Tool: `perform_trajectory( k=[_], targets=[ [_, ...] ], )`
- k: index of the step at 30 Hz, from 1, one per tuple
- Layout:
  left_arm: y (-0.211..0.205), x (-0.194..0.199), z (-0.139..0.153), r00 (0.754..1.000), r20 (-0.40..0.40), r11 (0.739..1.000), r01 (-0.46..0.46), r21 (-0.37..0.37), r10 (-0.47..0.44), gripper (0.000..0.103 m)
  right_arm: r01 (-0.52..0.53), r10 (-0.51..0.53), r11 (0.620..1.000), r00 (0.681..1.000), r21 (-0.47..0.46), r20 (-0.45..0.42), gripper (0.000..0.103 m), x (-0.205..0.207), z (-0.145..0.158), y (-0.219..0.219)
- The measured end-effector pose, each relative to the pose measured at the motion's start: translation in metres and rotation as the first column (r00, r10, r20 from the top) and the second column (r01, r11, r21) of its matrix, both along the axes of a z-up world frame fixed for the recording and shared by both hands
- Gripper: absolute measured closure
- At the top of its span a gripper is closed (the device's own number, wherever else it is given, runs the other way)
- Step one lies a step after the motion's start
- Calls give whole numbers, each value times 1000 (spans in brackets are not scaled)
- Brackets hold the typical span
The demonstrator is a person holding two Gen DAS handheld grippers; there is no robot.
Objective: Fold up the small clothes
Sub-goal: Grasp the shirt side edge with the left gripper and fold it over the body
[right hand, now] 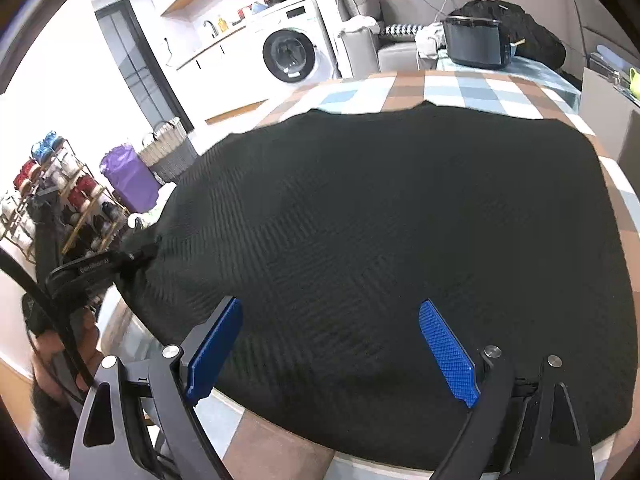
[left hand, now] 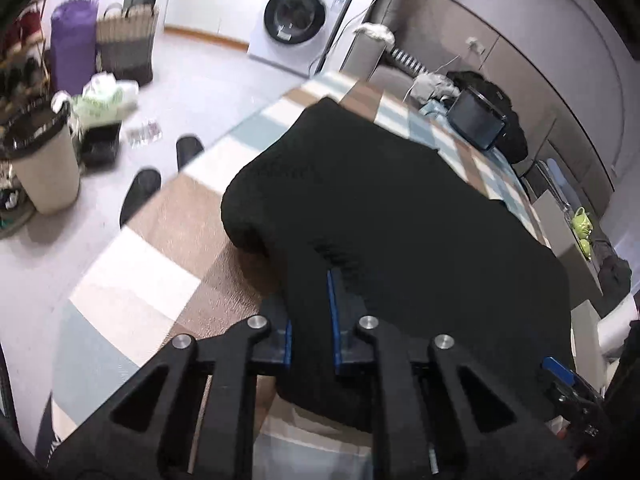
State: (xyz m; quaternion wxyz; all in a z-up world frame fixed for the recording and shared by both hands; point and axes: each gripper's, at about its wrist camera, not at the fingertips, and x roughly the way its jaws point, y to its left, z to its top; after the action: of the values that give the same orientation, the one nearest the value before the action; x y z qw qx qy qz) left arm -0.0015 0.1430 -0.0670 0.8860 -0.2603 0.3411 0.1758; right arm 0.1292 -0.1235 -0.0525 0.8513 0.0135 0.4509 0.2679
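A black knitted garment [right hand: 380,232] lies spread on a table with a checked cloth [right hand: 452,84]. My left gripper [left hand: 310,312] is shut on the garment's near edge [left hand: 360,208] and lifts a fold of it off the cloth. In the right wrist view the left gripper [right hand: 132,258] shows at the left, clamped on the garment's corner. My right gripper [right hand: 332,344] is open, its blue pads [right hand: 448,352] wide apart just above the garment's near edge. It holds nothing.
A black box-shaped appliance [right hand: 476,42] and a dark pile of clothes [right hand: 532,32] sit at the table's far end. On the floor to the left are a bin [left hand: 44,168], a woven basket [left hand: 128,44], a purple roll [left hand: 74,40] and a washing machine [left hand: 296,20].
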Motion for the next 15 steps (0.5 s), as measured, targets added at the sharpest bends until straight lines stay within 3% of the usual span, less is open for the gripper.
perform_trajectory(
  k=[8,12,15],
  targets=[
    [8,-16,0,1000,-2,1000,19,-25,-19,93,31,-31,1000,999,6,-15,11,1,-5,-13],
    [-8,-8,20,998,18,997,59,47,-60,93,44,-44,999,999,9,-9,11,-3,0,-19],
    [-27,7,45,991,22,980,126,155,-131,93,71,-71,997,997,18,0,11,-4,3,-27]
  ],
)
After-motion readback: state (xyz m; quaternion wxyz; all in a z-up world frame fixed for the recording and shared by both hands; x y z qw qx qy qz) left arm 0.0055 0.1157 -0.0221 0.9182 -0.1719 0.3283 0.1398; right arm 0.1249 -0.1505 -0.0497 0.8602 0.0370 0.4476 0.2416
